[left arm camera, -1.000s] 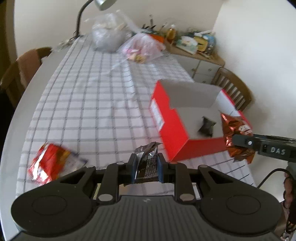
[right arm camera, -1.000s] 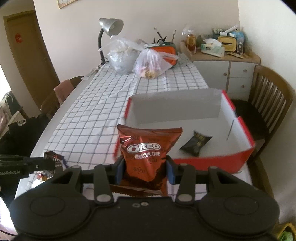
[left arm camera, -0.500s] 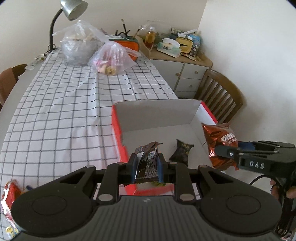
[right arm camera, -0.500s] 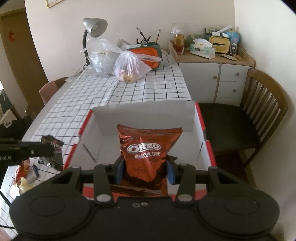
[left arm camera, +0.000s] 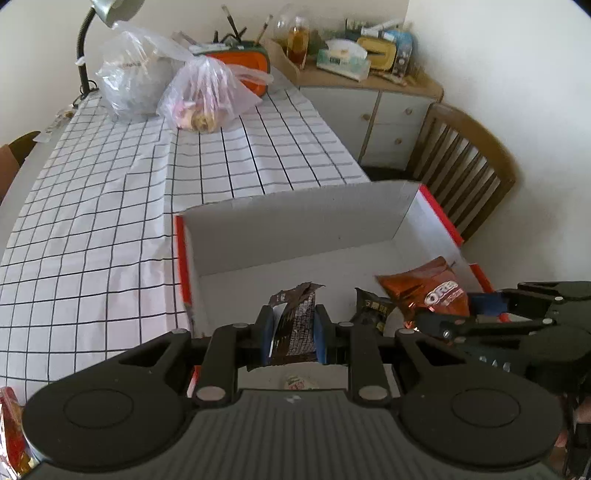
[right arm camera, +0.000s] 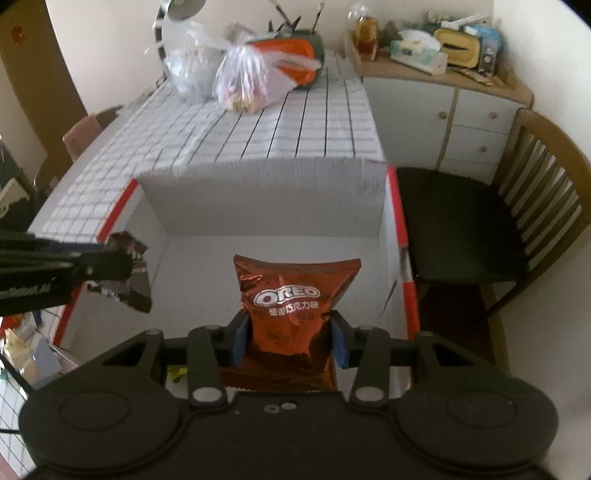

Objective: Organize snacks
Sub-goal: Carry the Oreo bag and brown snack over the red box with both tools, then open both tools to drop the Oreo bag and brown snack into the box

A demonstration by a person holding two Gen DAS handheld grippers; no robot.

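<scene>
An open red cardboard box with a white inside stands on the checked table. My left gripper is shut on a dark brown snack packet, held over the box's near left part. My right gripper is shut on an orange-brown Oreo bag above the box floor at the right. A small dark packet lies inside the box between the two. In the right wrist view the left gripper comes in from the left with its brown packet.
Two clear plastic bags and an orange holder stand at the table's far end under a desk lamp. A wooden chair and a cluttered cabinet are right of the box. A red snack packet lies at the near left.
Both grippers have travelled from beside the box to over its inside, each still holding its packet. The red packet on the table has slid out to the left edge of view.
</scene>
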